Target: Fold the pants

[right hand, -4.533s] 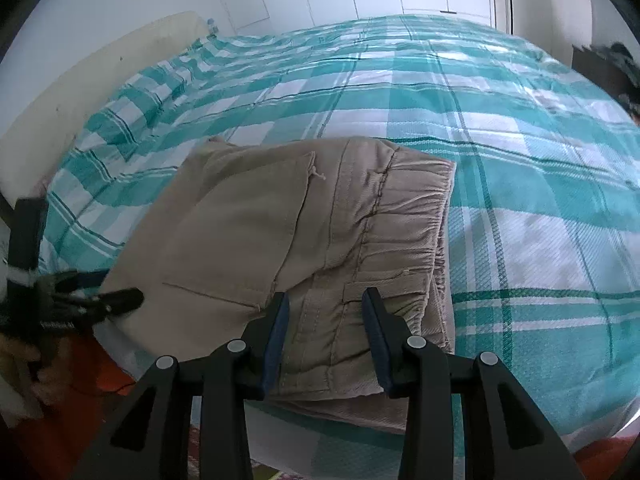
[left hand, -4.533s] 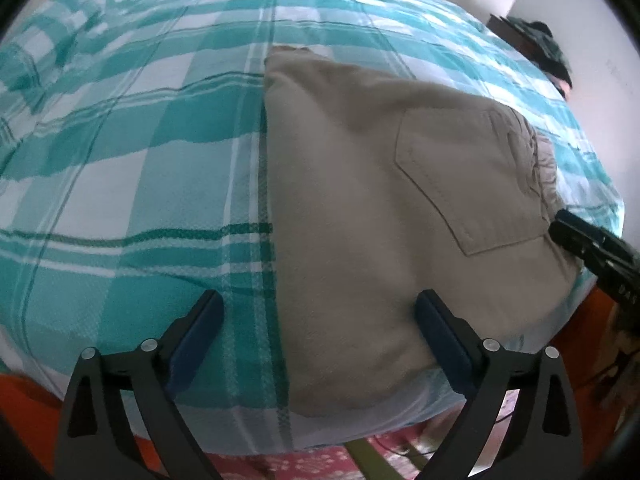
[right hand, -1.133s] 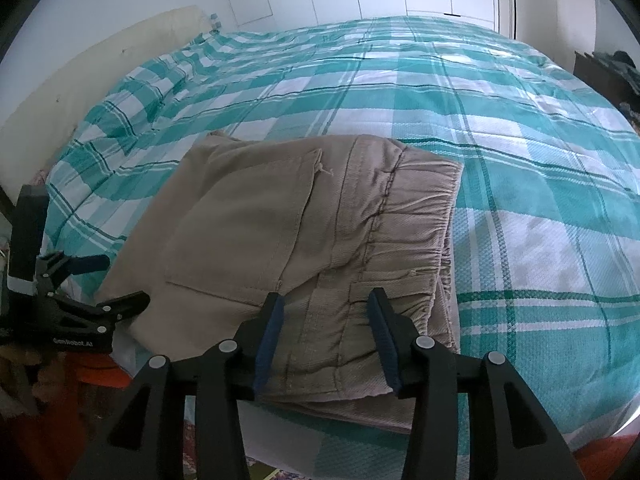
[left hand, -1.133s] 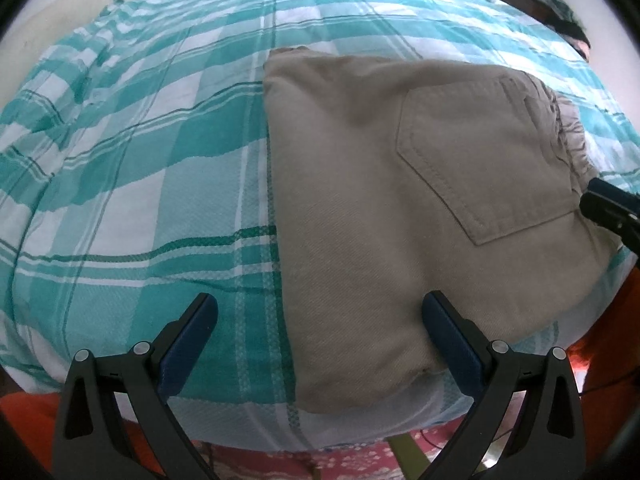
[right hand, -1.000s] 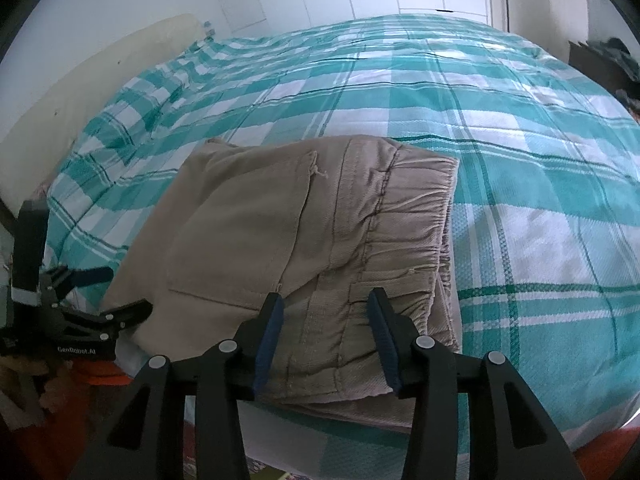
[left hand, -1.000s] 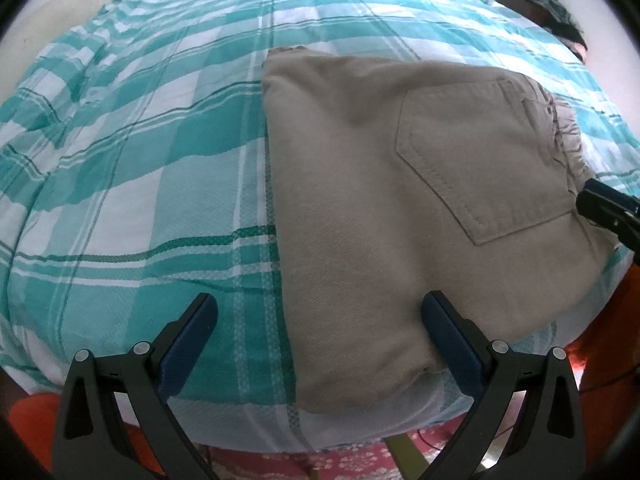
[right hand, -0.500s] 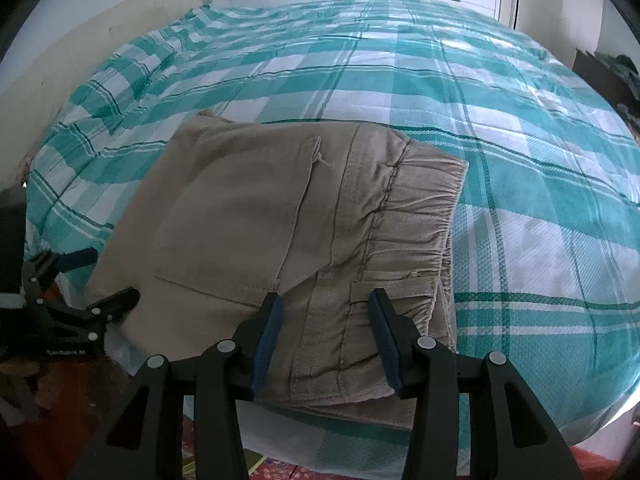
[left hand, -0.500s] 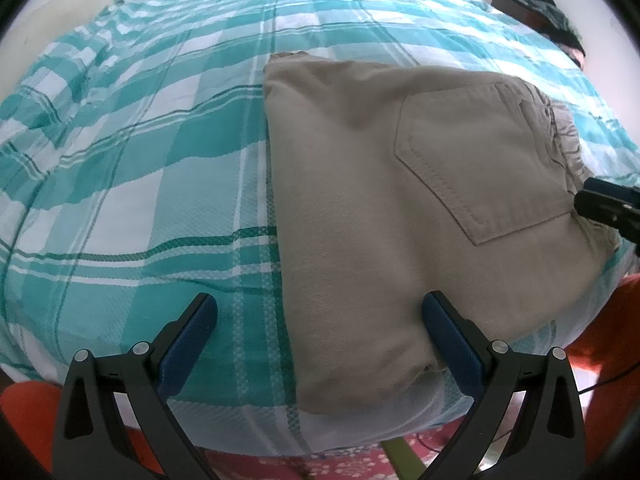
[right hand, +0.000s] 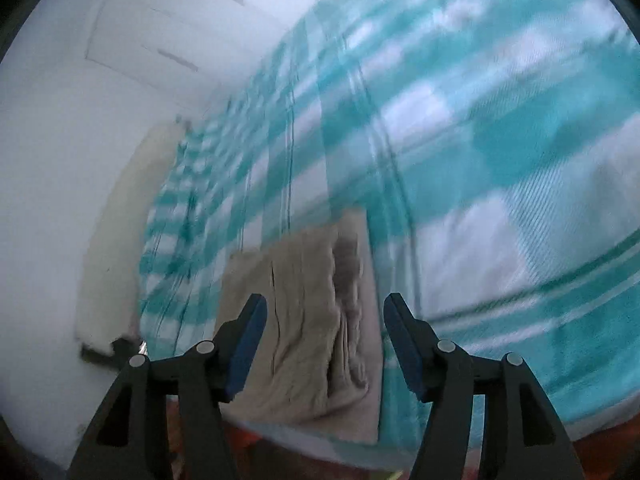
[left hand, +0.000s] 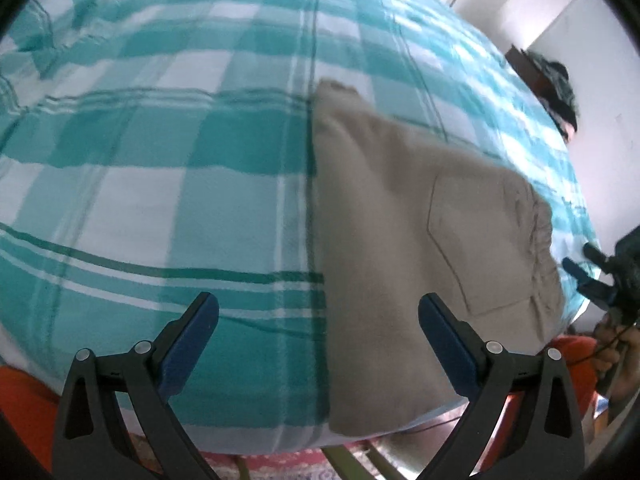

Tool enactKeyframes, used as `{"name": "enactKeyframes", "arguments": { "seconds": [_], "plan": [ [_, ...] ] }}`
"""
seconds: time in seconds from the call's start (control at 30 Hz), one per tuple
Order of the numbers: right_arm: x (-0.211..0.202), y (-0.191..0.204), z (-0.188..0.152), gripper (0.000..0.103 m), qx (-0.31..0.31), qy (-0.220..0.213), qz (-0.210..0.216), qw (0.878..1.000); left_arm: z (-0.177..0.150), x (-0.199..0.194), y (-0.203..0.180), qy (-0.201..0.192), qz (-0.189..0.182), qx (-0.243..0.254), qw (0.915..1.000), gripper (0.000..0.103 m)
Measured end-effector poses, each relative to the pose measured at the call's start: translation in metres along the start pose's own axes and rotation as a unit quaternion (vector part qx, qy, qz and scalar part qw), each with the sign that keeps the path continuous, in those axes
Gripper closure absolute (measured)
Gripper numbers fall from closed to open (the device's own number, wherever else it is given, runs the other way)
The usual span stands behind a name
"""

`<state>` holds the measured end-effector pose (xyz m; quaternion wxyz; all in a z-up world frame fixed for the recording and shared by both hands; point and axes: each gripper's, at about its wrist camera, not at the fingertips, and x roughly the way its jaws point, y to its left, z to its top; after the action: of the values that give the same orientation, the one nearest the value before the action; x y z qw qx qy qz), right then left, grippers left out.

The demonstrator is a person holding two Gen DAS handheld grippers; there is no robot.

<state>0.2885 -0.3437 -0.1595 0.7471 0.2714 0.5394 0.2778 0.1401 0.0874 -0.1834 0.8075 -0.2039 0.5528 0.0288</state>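
The beige pants [left hand: 400, 216] lie folded in a flat stack near the bed's front edge, back pocket up and elastic waistband to the right. My left gripper [left hand: 318, 320] hovers open above the stack's left edge, nothing between its blue pads. In the right wrist view, which is blurred and rolled, the pants [right hand: 304, 320] show waistband-first beyond my right gripper [right hand: 324, 336]. Its jaws are opening and stand clear of the cloth. The right gripper [left hand: 592, 276] also shows at the far right of the left wrist view, just off the waistband.
The bed wears a teal and white checked sheet [left hand: 160, 160]. A cream headboard cushion [right hand: 120, 240] runs along the white wall. A dark heap [left hand: 556, 80] sits on furniture beyond the bed's far corner. Orange and patterned floor [left hand: 280, 460] lies below the front edge.
The right gripper let go of the waistband, widened its jaws, rolled and pulled back. The left gripper shifted and tilted slightly, still open over the stack's left edge.
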Motion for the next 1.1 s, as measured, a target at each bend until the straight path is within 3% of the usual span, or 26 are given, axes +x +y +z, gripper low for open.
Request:
{"name": "enactKeyframes", "arguments": {
  "seconds": [0.1,0.33,0.4,0.43,0.47,0.5,0.57,0.63,0.77,1.0,1.03,1.1],
  "plan": [
    [0.030,-0.001,-0.009,0.042,-0.015,0.053,-0.006,0.998,0.000,0.014,-0.004,0.018,-0.015,-0.003,0.9997,0.003],
    [0.076,0.001,-0.011,0.032,-0.031,0.103,-0.029,0.994,0.004,0.034,-0.030,0.043,-0.043,0.032,0.9976,0.005],
    [0.085,0.005,-0.009,0.030,-0.040,0.112,-0.036,0.992,0.008,0.036,-0.032,0.047,-0.052,0.028,0.9972,0.019],
    [0.089,0.008,-0.008,0.031,-0.049,0.120,-0.042,0.991,0.009,0.035,-0.035,0.050,-0.062,0.026,0.9965,0.042],
    [0.094,0.012,-0.008,0.035,-0.062,0.129,-0.051,0.988,0.010,0.031,-0.037,0.044,-0.041,0.029,0.9978,0.064],
    [0.098,0.017,-0.008,0.048,-0.077,0.136,-0.061,0.986,0.010,0.027,-0.040,0.039,-0.027,0.036,0.9982,0.074],
    [0.098,0.031,-0.010,0.055,-0.108,0.136,-0.073,0.982,0.012,0.009,-0.051,0.017,-0.016,0.065,0.9976,0.090],
    [0.093,0.055,-0.011,0.064,-0.157,0.120,-0.088,0.976,0.020,-0.011,-0.065,-0.007,-0.006,0.090,0.9959,0.091],
    [0.081,0.102,0.006,0.066,-0.204,0.083,-0.078,0.972,0.055,-0.034,-0.076,-0.042,-0.005,0.091,0.9949,0.091],
    [0.097,0.160,0.078,0.066,-0.242,0.006,-0.069,0.968,0.143,-0.045,-0.074,-0.116,0.037,0.089,0.9886,0.091],
    [0.101,0.167,0.089,0.066,-0.246,-0.003,-0.067,0.967,0.154,-0.044,-0.074,-0.126,0.048,0.089,0.9868,0.089],
    [0.114,0.178,0.110,0.066,-0.255,-0.024,-0.067,0.964,0.170,-0.032,-0.070,-0.151,0.106,0.098,0.9780,0.073]
  ]
}}
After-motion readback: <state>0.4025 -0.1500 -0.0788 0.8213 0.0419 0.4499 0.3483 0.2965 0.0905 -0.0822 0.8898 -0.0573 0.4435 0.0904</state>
